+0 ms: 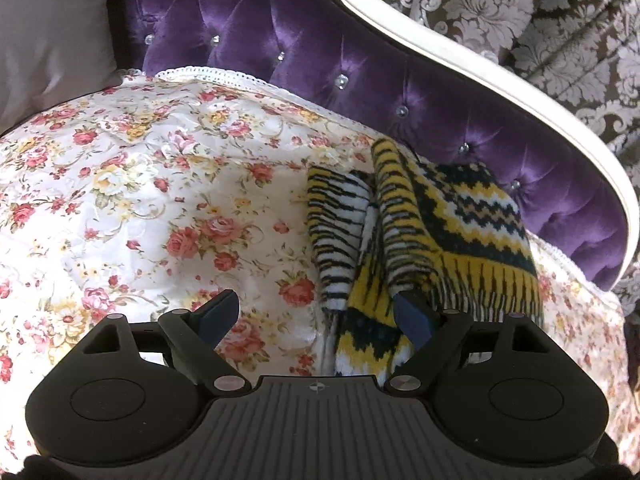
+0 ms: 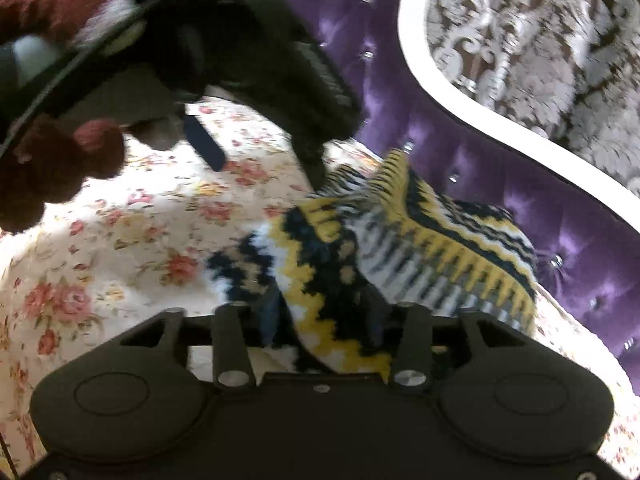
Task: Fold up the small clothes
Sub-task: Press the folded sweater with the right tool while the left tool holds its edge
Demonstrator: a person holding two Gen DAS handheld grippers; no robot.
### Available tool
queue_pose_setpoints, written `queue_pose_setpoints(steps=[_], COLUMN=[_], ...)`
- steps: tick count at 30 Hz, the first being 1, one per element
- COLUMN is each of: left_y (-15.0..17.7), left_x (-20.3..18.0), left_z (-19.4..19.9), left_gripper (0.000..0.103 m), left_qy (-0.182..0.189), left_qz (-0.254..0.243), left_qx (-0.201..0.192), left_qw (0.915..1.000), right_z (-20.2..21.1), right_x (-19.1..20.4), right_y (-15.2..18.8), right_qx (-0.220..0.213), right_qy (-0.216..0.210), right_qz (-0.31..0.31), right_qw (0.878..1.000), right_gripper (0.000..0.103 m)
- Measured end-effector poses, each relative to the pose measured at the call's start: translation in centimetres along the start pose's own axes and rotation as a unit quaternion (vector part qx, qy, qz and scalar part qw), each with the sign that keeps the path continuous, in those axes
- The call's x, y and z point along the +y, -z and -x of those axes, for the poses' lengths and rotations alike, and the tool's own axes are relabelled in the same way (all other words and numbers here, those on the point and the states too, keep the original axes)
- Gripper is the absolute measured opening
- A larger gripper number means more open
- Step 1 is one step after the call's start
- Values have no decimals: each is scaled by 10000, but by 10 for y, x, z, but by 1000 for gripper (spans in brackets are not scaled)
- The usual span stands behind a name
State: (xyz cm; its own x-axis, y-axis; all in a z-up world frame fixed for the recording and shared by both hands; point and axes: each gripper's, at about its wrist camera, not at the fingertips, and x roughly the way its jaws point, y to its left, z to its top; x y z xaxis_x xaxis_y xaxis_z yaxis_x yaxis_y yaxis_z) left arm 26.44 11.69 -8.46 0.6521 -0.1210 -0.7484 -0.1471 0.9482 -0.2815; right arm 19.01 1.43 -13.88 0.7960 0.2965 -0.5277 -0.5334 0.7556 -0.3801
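A yellow, black and white knitted garment (image 1: 432,220) lies bunched on the floral bedspread (image 1: 140,184), against the purple headboard. My left gripper (image 1: 320,312) is open just in front of it; its right finger (image 1: 412,316) touches the knit's near edge, its left finger (image 1: 218,314) is over bare bedspread. In the right wrist view the knit (image 2: 332,264) fills the space between my right gripper's (image 2: 320,312) fingers, which stand close on its near edge. The left gripper (image 2: 264,152) shows there from outside, open, above the knit's far left. That view is blurred.
A tufted purple velvet headboard (image 1: 360,80) with a white frame (image 1: 480,80) curves along the far right of the bed. A grey pillow (image 1: 52,32) sits at the back left. Damask wallpaper (image 1: 540,20) is behind. A hand in a maroon glove (image 2: 52,160) holds the left gripper.
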Motion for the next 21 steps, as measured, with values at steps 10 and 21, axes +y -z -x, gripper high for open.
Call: queue_pose_setpoints(steps=[10,21], left_y=[-1,-13], left_x=[-5,1], left_z=[-4,10], left_gripper=[85,85], left_qy=[-103,450], left_qz=[-146,302], left_qx=[3,-58], left_qw=[9998,9985], right_z=[-3,19], right_x=[-5,-45], right_y=[6,10], right_qx=[-319,-885], right_qy=[439,55], right_qz=[-550,-1709], right_qw=[9970,9813], right_gripper=[19,17])
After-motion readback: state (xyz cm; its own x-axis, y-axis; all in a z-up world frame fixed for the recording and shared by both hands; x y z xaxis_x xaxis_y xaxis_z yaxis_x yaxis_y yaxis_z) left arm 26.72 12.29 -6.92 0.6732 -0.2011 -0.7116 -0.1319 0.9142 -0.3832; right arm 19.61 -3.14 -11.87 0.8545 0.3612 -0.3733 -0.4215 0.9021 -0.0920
